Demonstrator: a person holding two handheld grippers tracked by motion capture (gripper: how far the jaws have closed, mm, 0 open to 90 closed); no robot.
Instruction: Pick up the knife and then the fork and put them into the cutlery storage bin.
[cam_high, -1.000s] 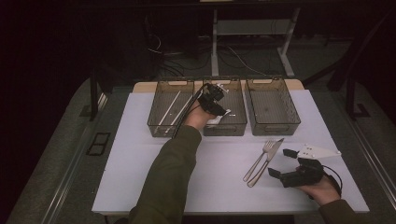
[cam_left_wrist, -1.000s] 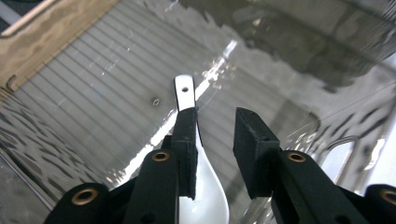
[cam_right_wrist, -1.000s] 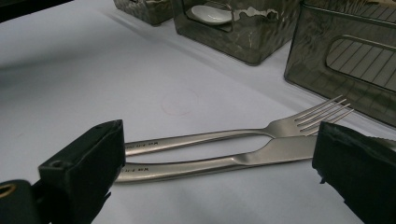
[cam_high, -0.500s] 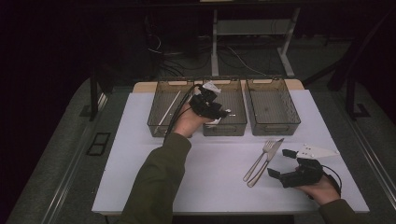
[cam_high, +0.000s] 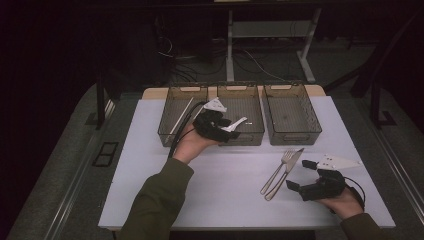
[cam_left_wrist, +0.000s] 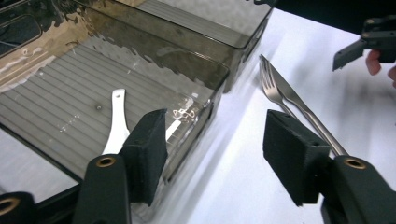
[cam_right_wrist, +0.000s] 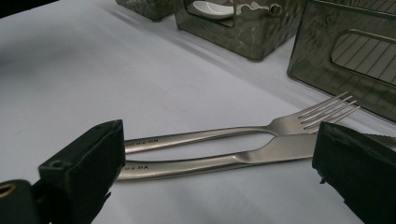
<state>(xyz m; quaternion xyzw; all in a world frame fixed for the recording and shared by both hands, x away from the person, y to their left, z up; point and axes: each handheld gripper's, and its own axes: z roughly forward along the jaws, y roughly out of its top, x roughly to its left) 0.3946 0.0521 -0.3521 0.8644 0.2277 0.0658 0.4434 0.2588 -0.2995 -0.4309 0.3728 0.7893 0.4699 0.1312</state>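
Note:
My left gripper (cam_high: 227, 131) hovers over the front wall of the middle smoked bin (cam_high: 247, 137). Its jaws (cam_left_wrist: 212, 135) have just been opening and stand apart with nothing between them. A white spoon (cam_left_wrist: 119, 121) lies loose on that bin's ribbed floor (cam_high: 239, 122). On the white table to the right, a steel fork (cam_high: 280, 167) and knife (cam_high: 289, 170) lie side by side. My right gripper (cam_high: 299, 175) rests low at their handle ends, open, and the fork (cam_right_wrist: 261, 129) and knife (cam_right_wrist: 233, 161) lie just beyond its pads.
Three smoked plastic bins stand in a row at the table's back. The left bin (cam_high: 170, 135) holds a pale stick, and the right bin (cam_high: 295, 135) looks bare inside. Dark floor and desk legs lie beyond the table's far edge.
My left hand has drawn back from deeper over the middle bin toward its front wall, and its jaws have spread wider. The right hand and the cutlery have stayed put.

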